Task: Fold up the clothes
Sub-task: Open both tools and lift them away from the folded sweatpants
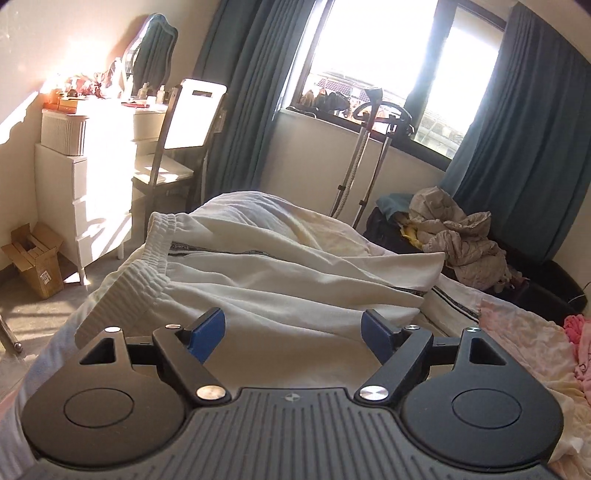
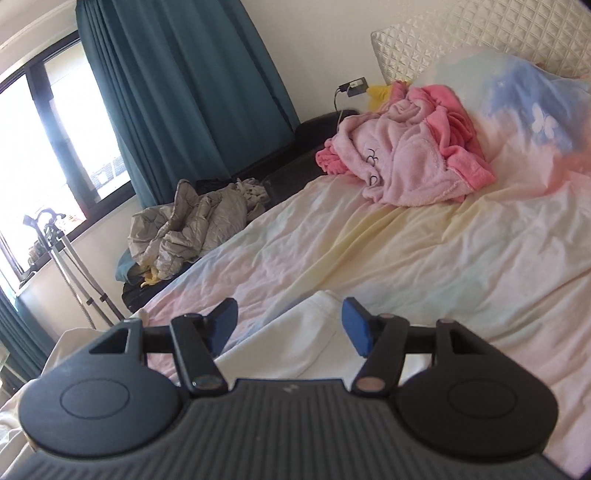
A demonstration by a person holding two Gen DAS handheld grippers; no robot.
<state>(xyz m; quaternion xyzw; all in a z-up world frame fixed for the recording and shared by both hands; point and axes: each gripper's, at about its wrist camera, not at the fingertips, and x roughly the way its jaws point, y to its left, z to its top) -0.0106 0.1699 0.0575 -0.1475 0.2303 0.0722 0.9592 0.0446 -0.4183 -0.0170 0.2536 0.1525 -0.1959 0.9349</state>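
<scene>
Your left tool (image 1: 294, 334) is tipped down a bit over the bed, jaws spread wide with nothing between the blue pads (image 1: 206, 334). Right under and ahead of it lie the white pants (image 1: 258, 284), elastic waistband toward the left of that view, dark printed stripe running along the leg. They're spread across the bed, lumpy rather than flat.

Your right tool (image 2: 289, 325) is also angled down, jaws apart and gripping nothing. A corner of white cloth (image 2: 295, 339) sits below the gap between the pads; it's probably the same pants, but from this angle I can't say for sure.

The bed sheet (image 2: 406, 251) is a pastel wash of pink, yellow and blue, pretty wrinkled. A pink fleecy heap (image 2: 406, 155) sits further up near the quilted headboard (image 2: 461, 33).

Off the far side of the bed there's a crumpled grey jacket (image 2: 184, 225) on a dark low seat, teal curtains (image 1: 517, 110) framing a bright window (image 1: 369, 48), a garment steamer stand (image 1: 365, 147) and a white dresser (image 1: 92, 192) with a chair (image 1: 177, 147) beside it in strong sun.
</scene>
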